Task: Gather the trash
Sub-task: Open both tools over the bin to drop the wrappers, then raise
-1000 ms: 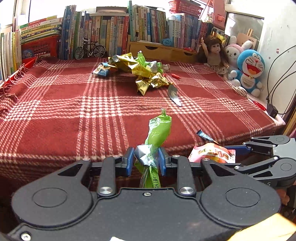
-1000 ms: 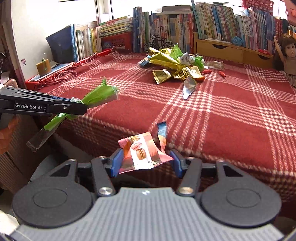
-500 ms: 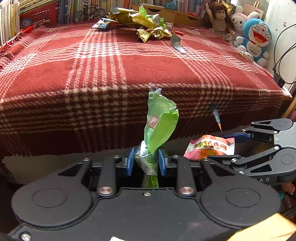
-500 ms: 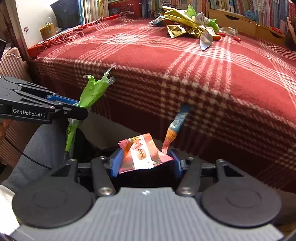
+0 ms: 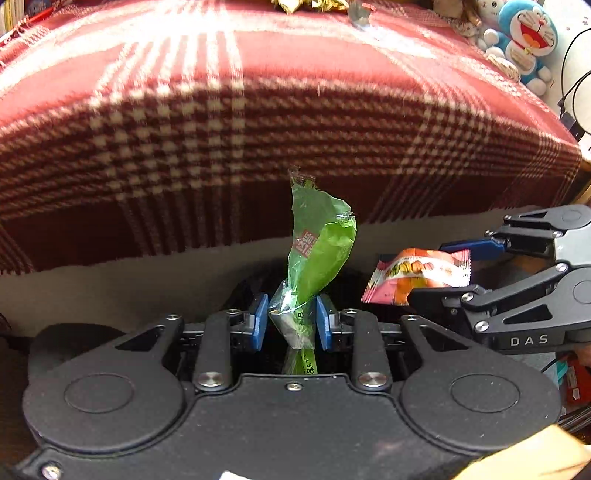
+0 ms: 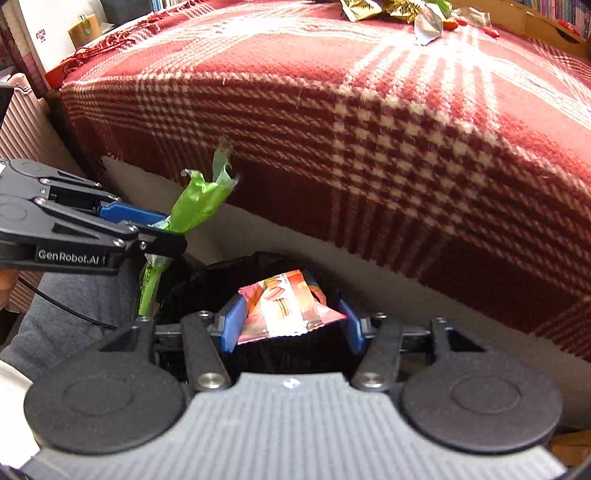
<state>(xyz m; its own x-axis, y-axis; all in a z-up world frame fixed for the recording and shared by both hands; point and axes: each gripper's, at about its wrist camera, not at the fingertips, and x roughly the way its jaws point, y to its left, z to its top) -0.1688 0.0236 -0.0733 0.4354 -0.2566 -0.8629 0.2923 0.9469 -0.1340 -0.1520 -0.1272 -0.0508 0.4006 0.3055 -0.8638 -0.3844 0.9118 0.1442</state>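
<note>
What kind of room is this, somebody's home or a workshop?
Most likely a lived-in room at home, perhaps a child's. A red and white plaid woven blanket covers a wide surface, a blue cartoon-cat plush toy sits against the wall, and crumpled gold foil snack wrappers lie on the blanket.

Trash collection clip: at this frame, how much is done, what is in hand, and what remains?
Done: nothing visibly binned yet. In hand: the left gripper is shut on a green wrapper, the right gripper on a pink snack packet, both over the black-lined bin below the bed edge. Left: release both, then fetch the pile of gold and green wrappers at the far side of the plaid blanket.
</note>
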